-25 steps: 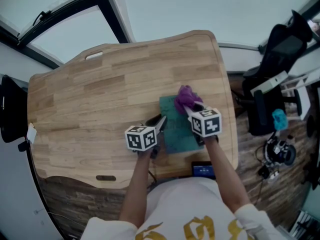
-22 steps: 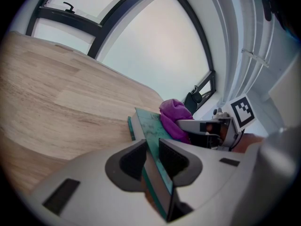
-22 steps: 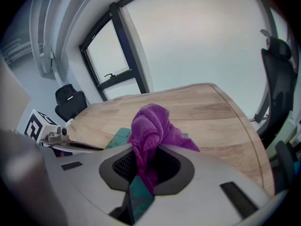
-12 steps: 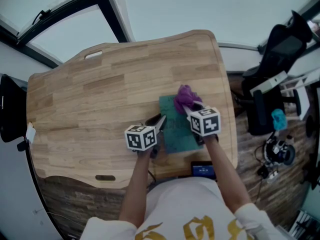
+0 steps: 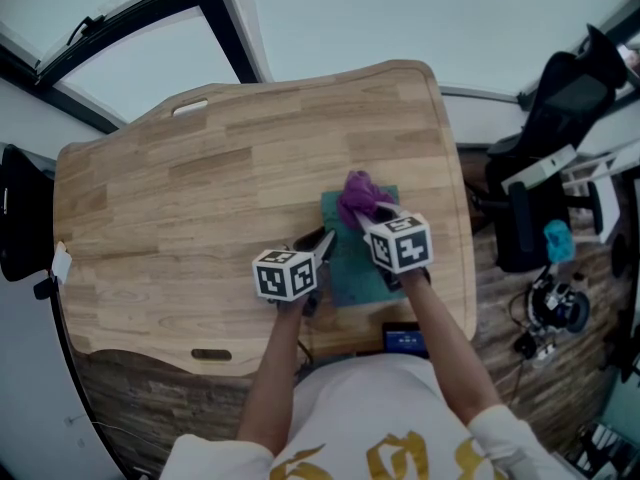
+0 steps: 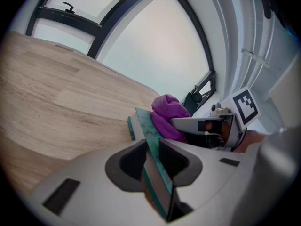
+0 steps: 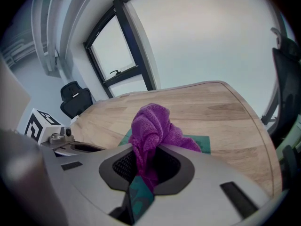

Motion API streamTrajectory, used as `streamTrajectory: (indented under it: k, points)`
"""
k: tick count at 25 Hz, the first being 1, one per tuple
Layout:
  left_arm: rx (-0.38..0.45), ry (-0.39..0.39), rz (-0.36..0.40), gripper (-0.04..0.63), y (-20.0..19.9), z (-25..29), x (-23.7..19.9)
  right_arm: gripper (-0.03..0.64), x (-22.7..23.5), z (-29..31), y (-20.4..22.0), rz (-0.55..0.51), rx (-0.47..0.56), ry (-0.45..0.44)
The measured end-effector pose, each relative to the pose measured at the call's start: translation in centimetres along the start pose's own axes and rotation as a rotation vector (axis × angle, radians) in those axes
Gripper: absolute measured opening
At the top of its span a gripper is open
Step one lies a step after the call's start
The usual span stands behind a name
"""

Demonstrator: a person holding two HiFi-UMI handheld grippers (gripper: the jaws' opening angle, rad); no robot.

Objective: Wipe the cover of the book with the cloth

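Note:
A teal book [image 5: 352,264] lies flat on the wooden table [image 5: 200,188], near its front right. My left gripper [image 5: 321,243] is shut on the book's left edge; in the left gripper view the teal book [image 6: 139,124] runs between the pads [image 6: 131,159], with the left gripper [image 6: 151,163] clamped on it. My right gripper [image 5: 366,214] is shut on a bunched purple cloth [image 5: 356,196] that rests on the book's far part. In the right gripper view the cloth [image 7: 151,126] bulges out of the right gripper [image 7: 148,166] over the book [image 7: 201,142].
A dark phone [image 5: 406,342] lies at the table's near edge by my right arm. A black office chair [image 5: 560,98] and floor clutter [image 5: 556,298] stand off the table's right side. Another dark chair [image 5: 18,218] is at the left.
My right gripper has slid the purple cloth a little to the left across the book's cover. The left gripper and the book have stayed put.

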State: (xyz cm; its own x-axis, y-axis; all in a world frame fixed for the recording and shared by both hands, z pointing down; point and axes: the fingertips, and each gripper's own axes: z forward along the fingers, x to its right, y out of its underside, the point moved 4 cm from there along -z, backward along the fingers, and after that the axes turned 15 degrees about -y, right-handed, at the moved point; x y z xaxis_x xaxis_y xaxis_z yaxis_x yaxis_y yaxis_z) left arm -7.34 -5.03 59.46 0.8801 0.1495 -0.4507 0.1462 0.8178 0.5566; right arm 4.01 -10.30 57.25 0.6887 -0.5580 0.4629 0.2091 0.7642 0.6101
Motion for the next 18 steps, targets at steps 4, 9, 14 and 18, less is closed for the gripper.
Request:
streamTrajectory:
  k: [4,9,14,18]
  points:
    - [0.001,0.0,0.001,0.084,0.0,0.0,0.0,0.064,-1.1,0.8,-0.1,-0.019,-0.011,-0.018]
    - [-0.001,-0.001,0.0,0.084,0.0,0.0,0.0,0.063,-1.7,1.4,-0.3,-0.037,-0.025,-0.029]
    - [0.0,0.0,-0.001,0.084,0.0,0.0,-0.1,0.063,-1.7,1.4,-0.2,-0.045,-0.029,-0.026]
    - [0.0,0.002,-0.005,0.084,-0.1,0.0,-0.1,0.063,-1.8,1.4,-0.2,-0.043,-0.029,-0.033]
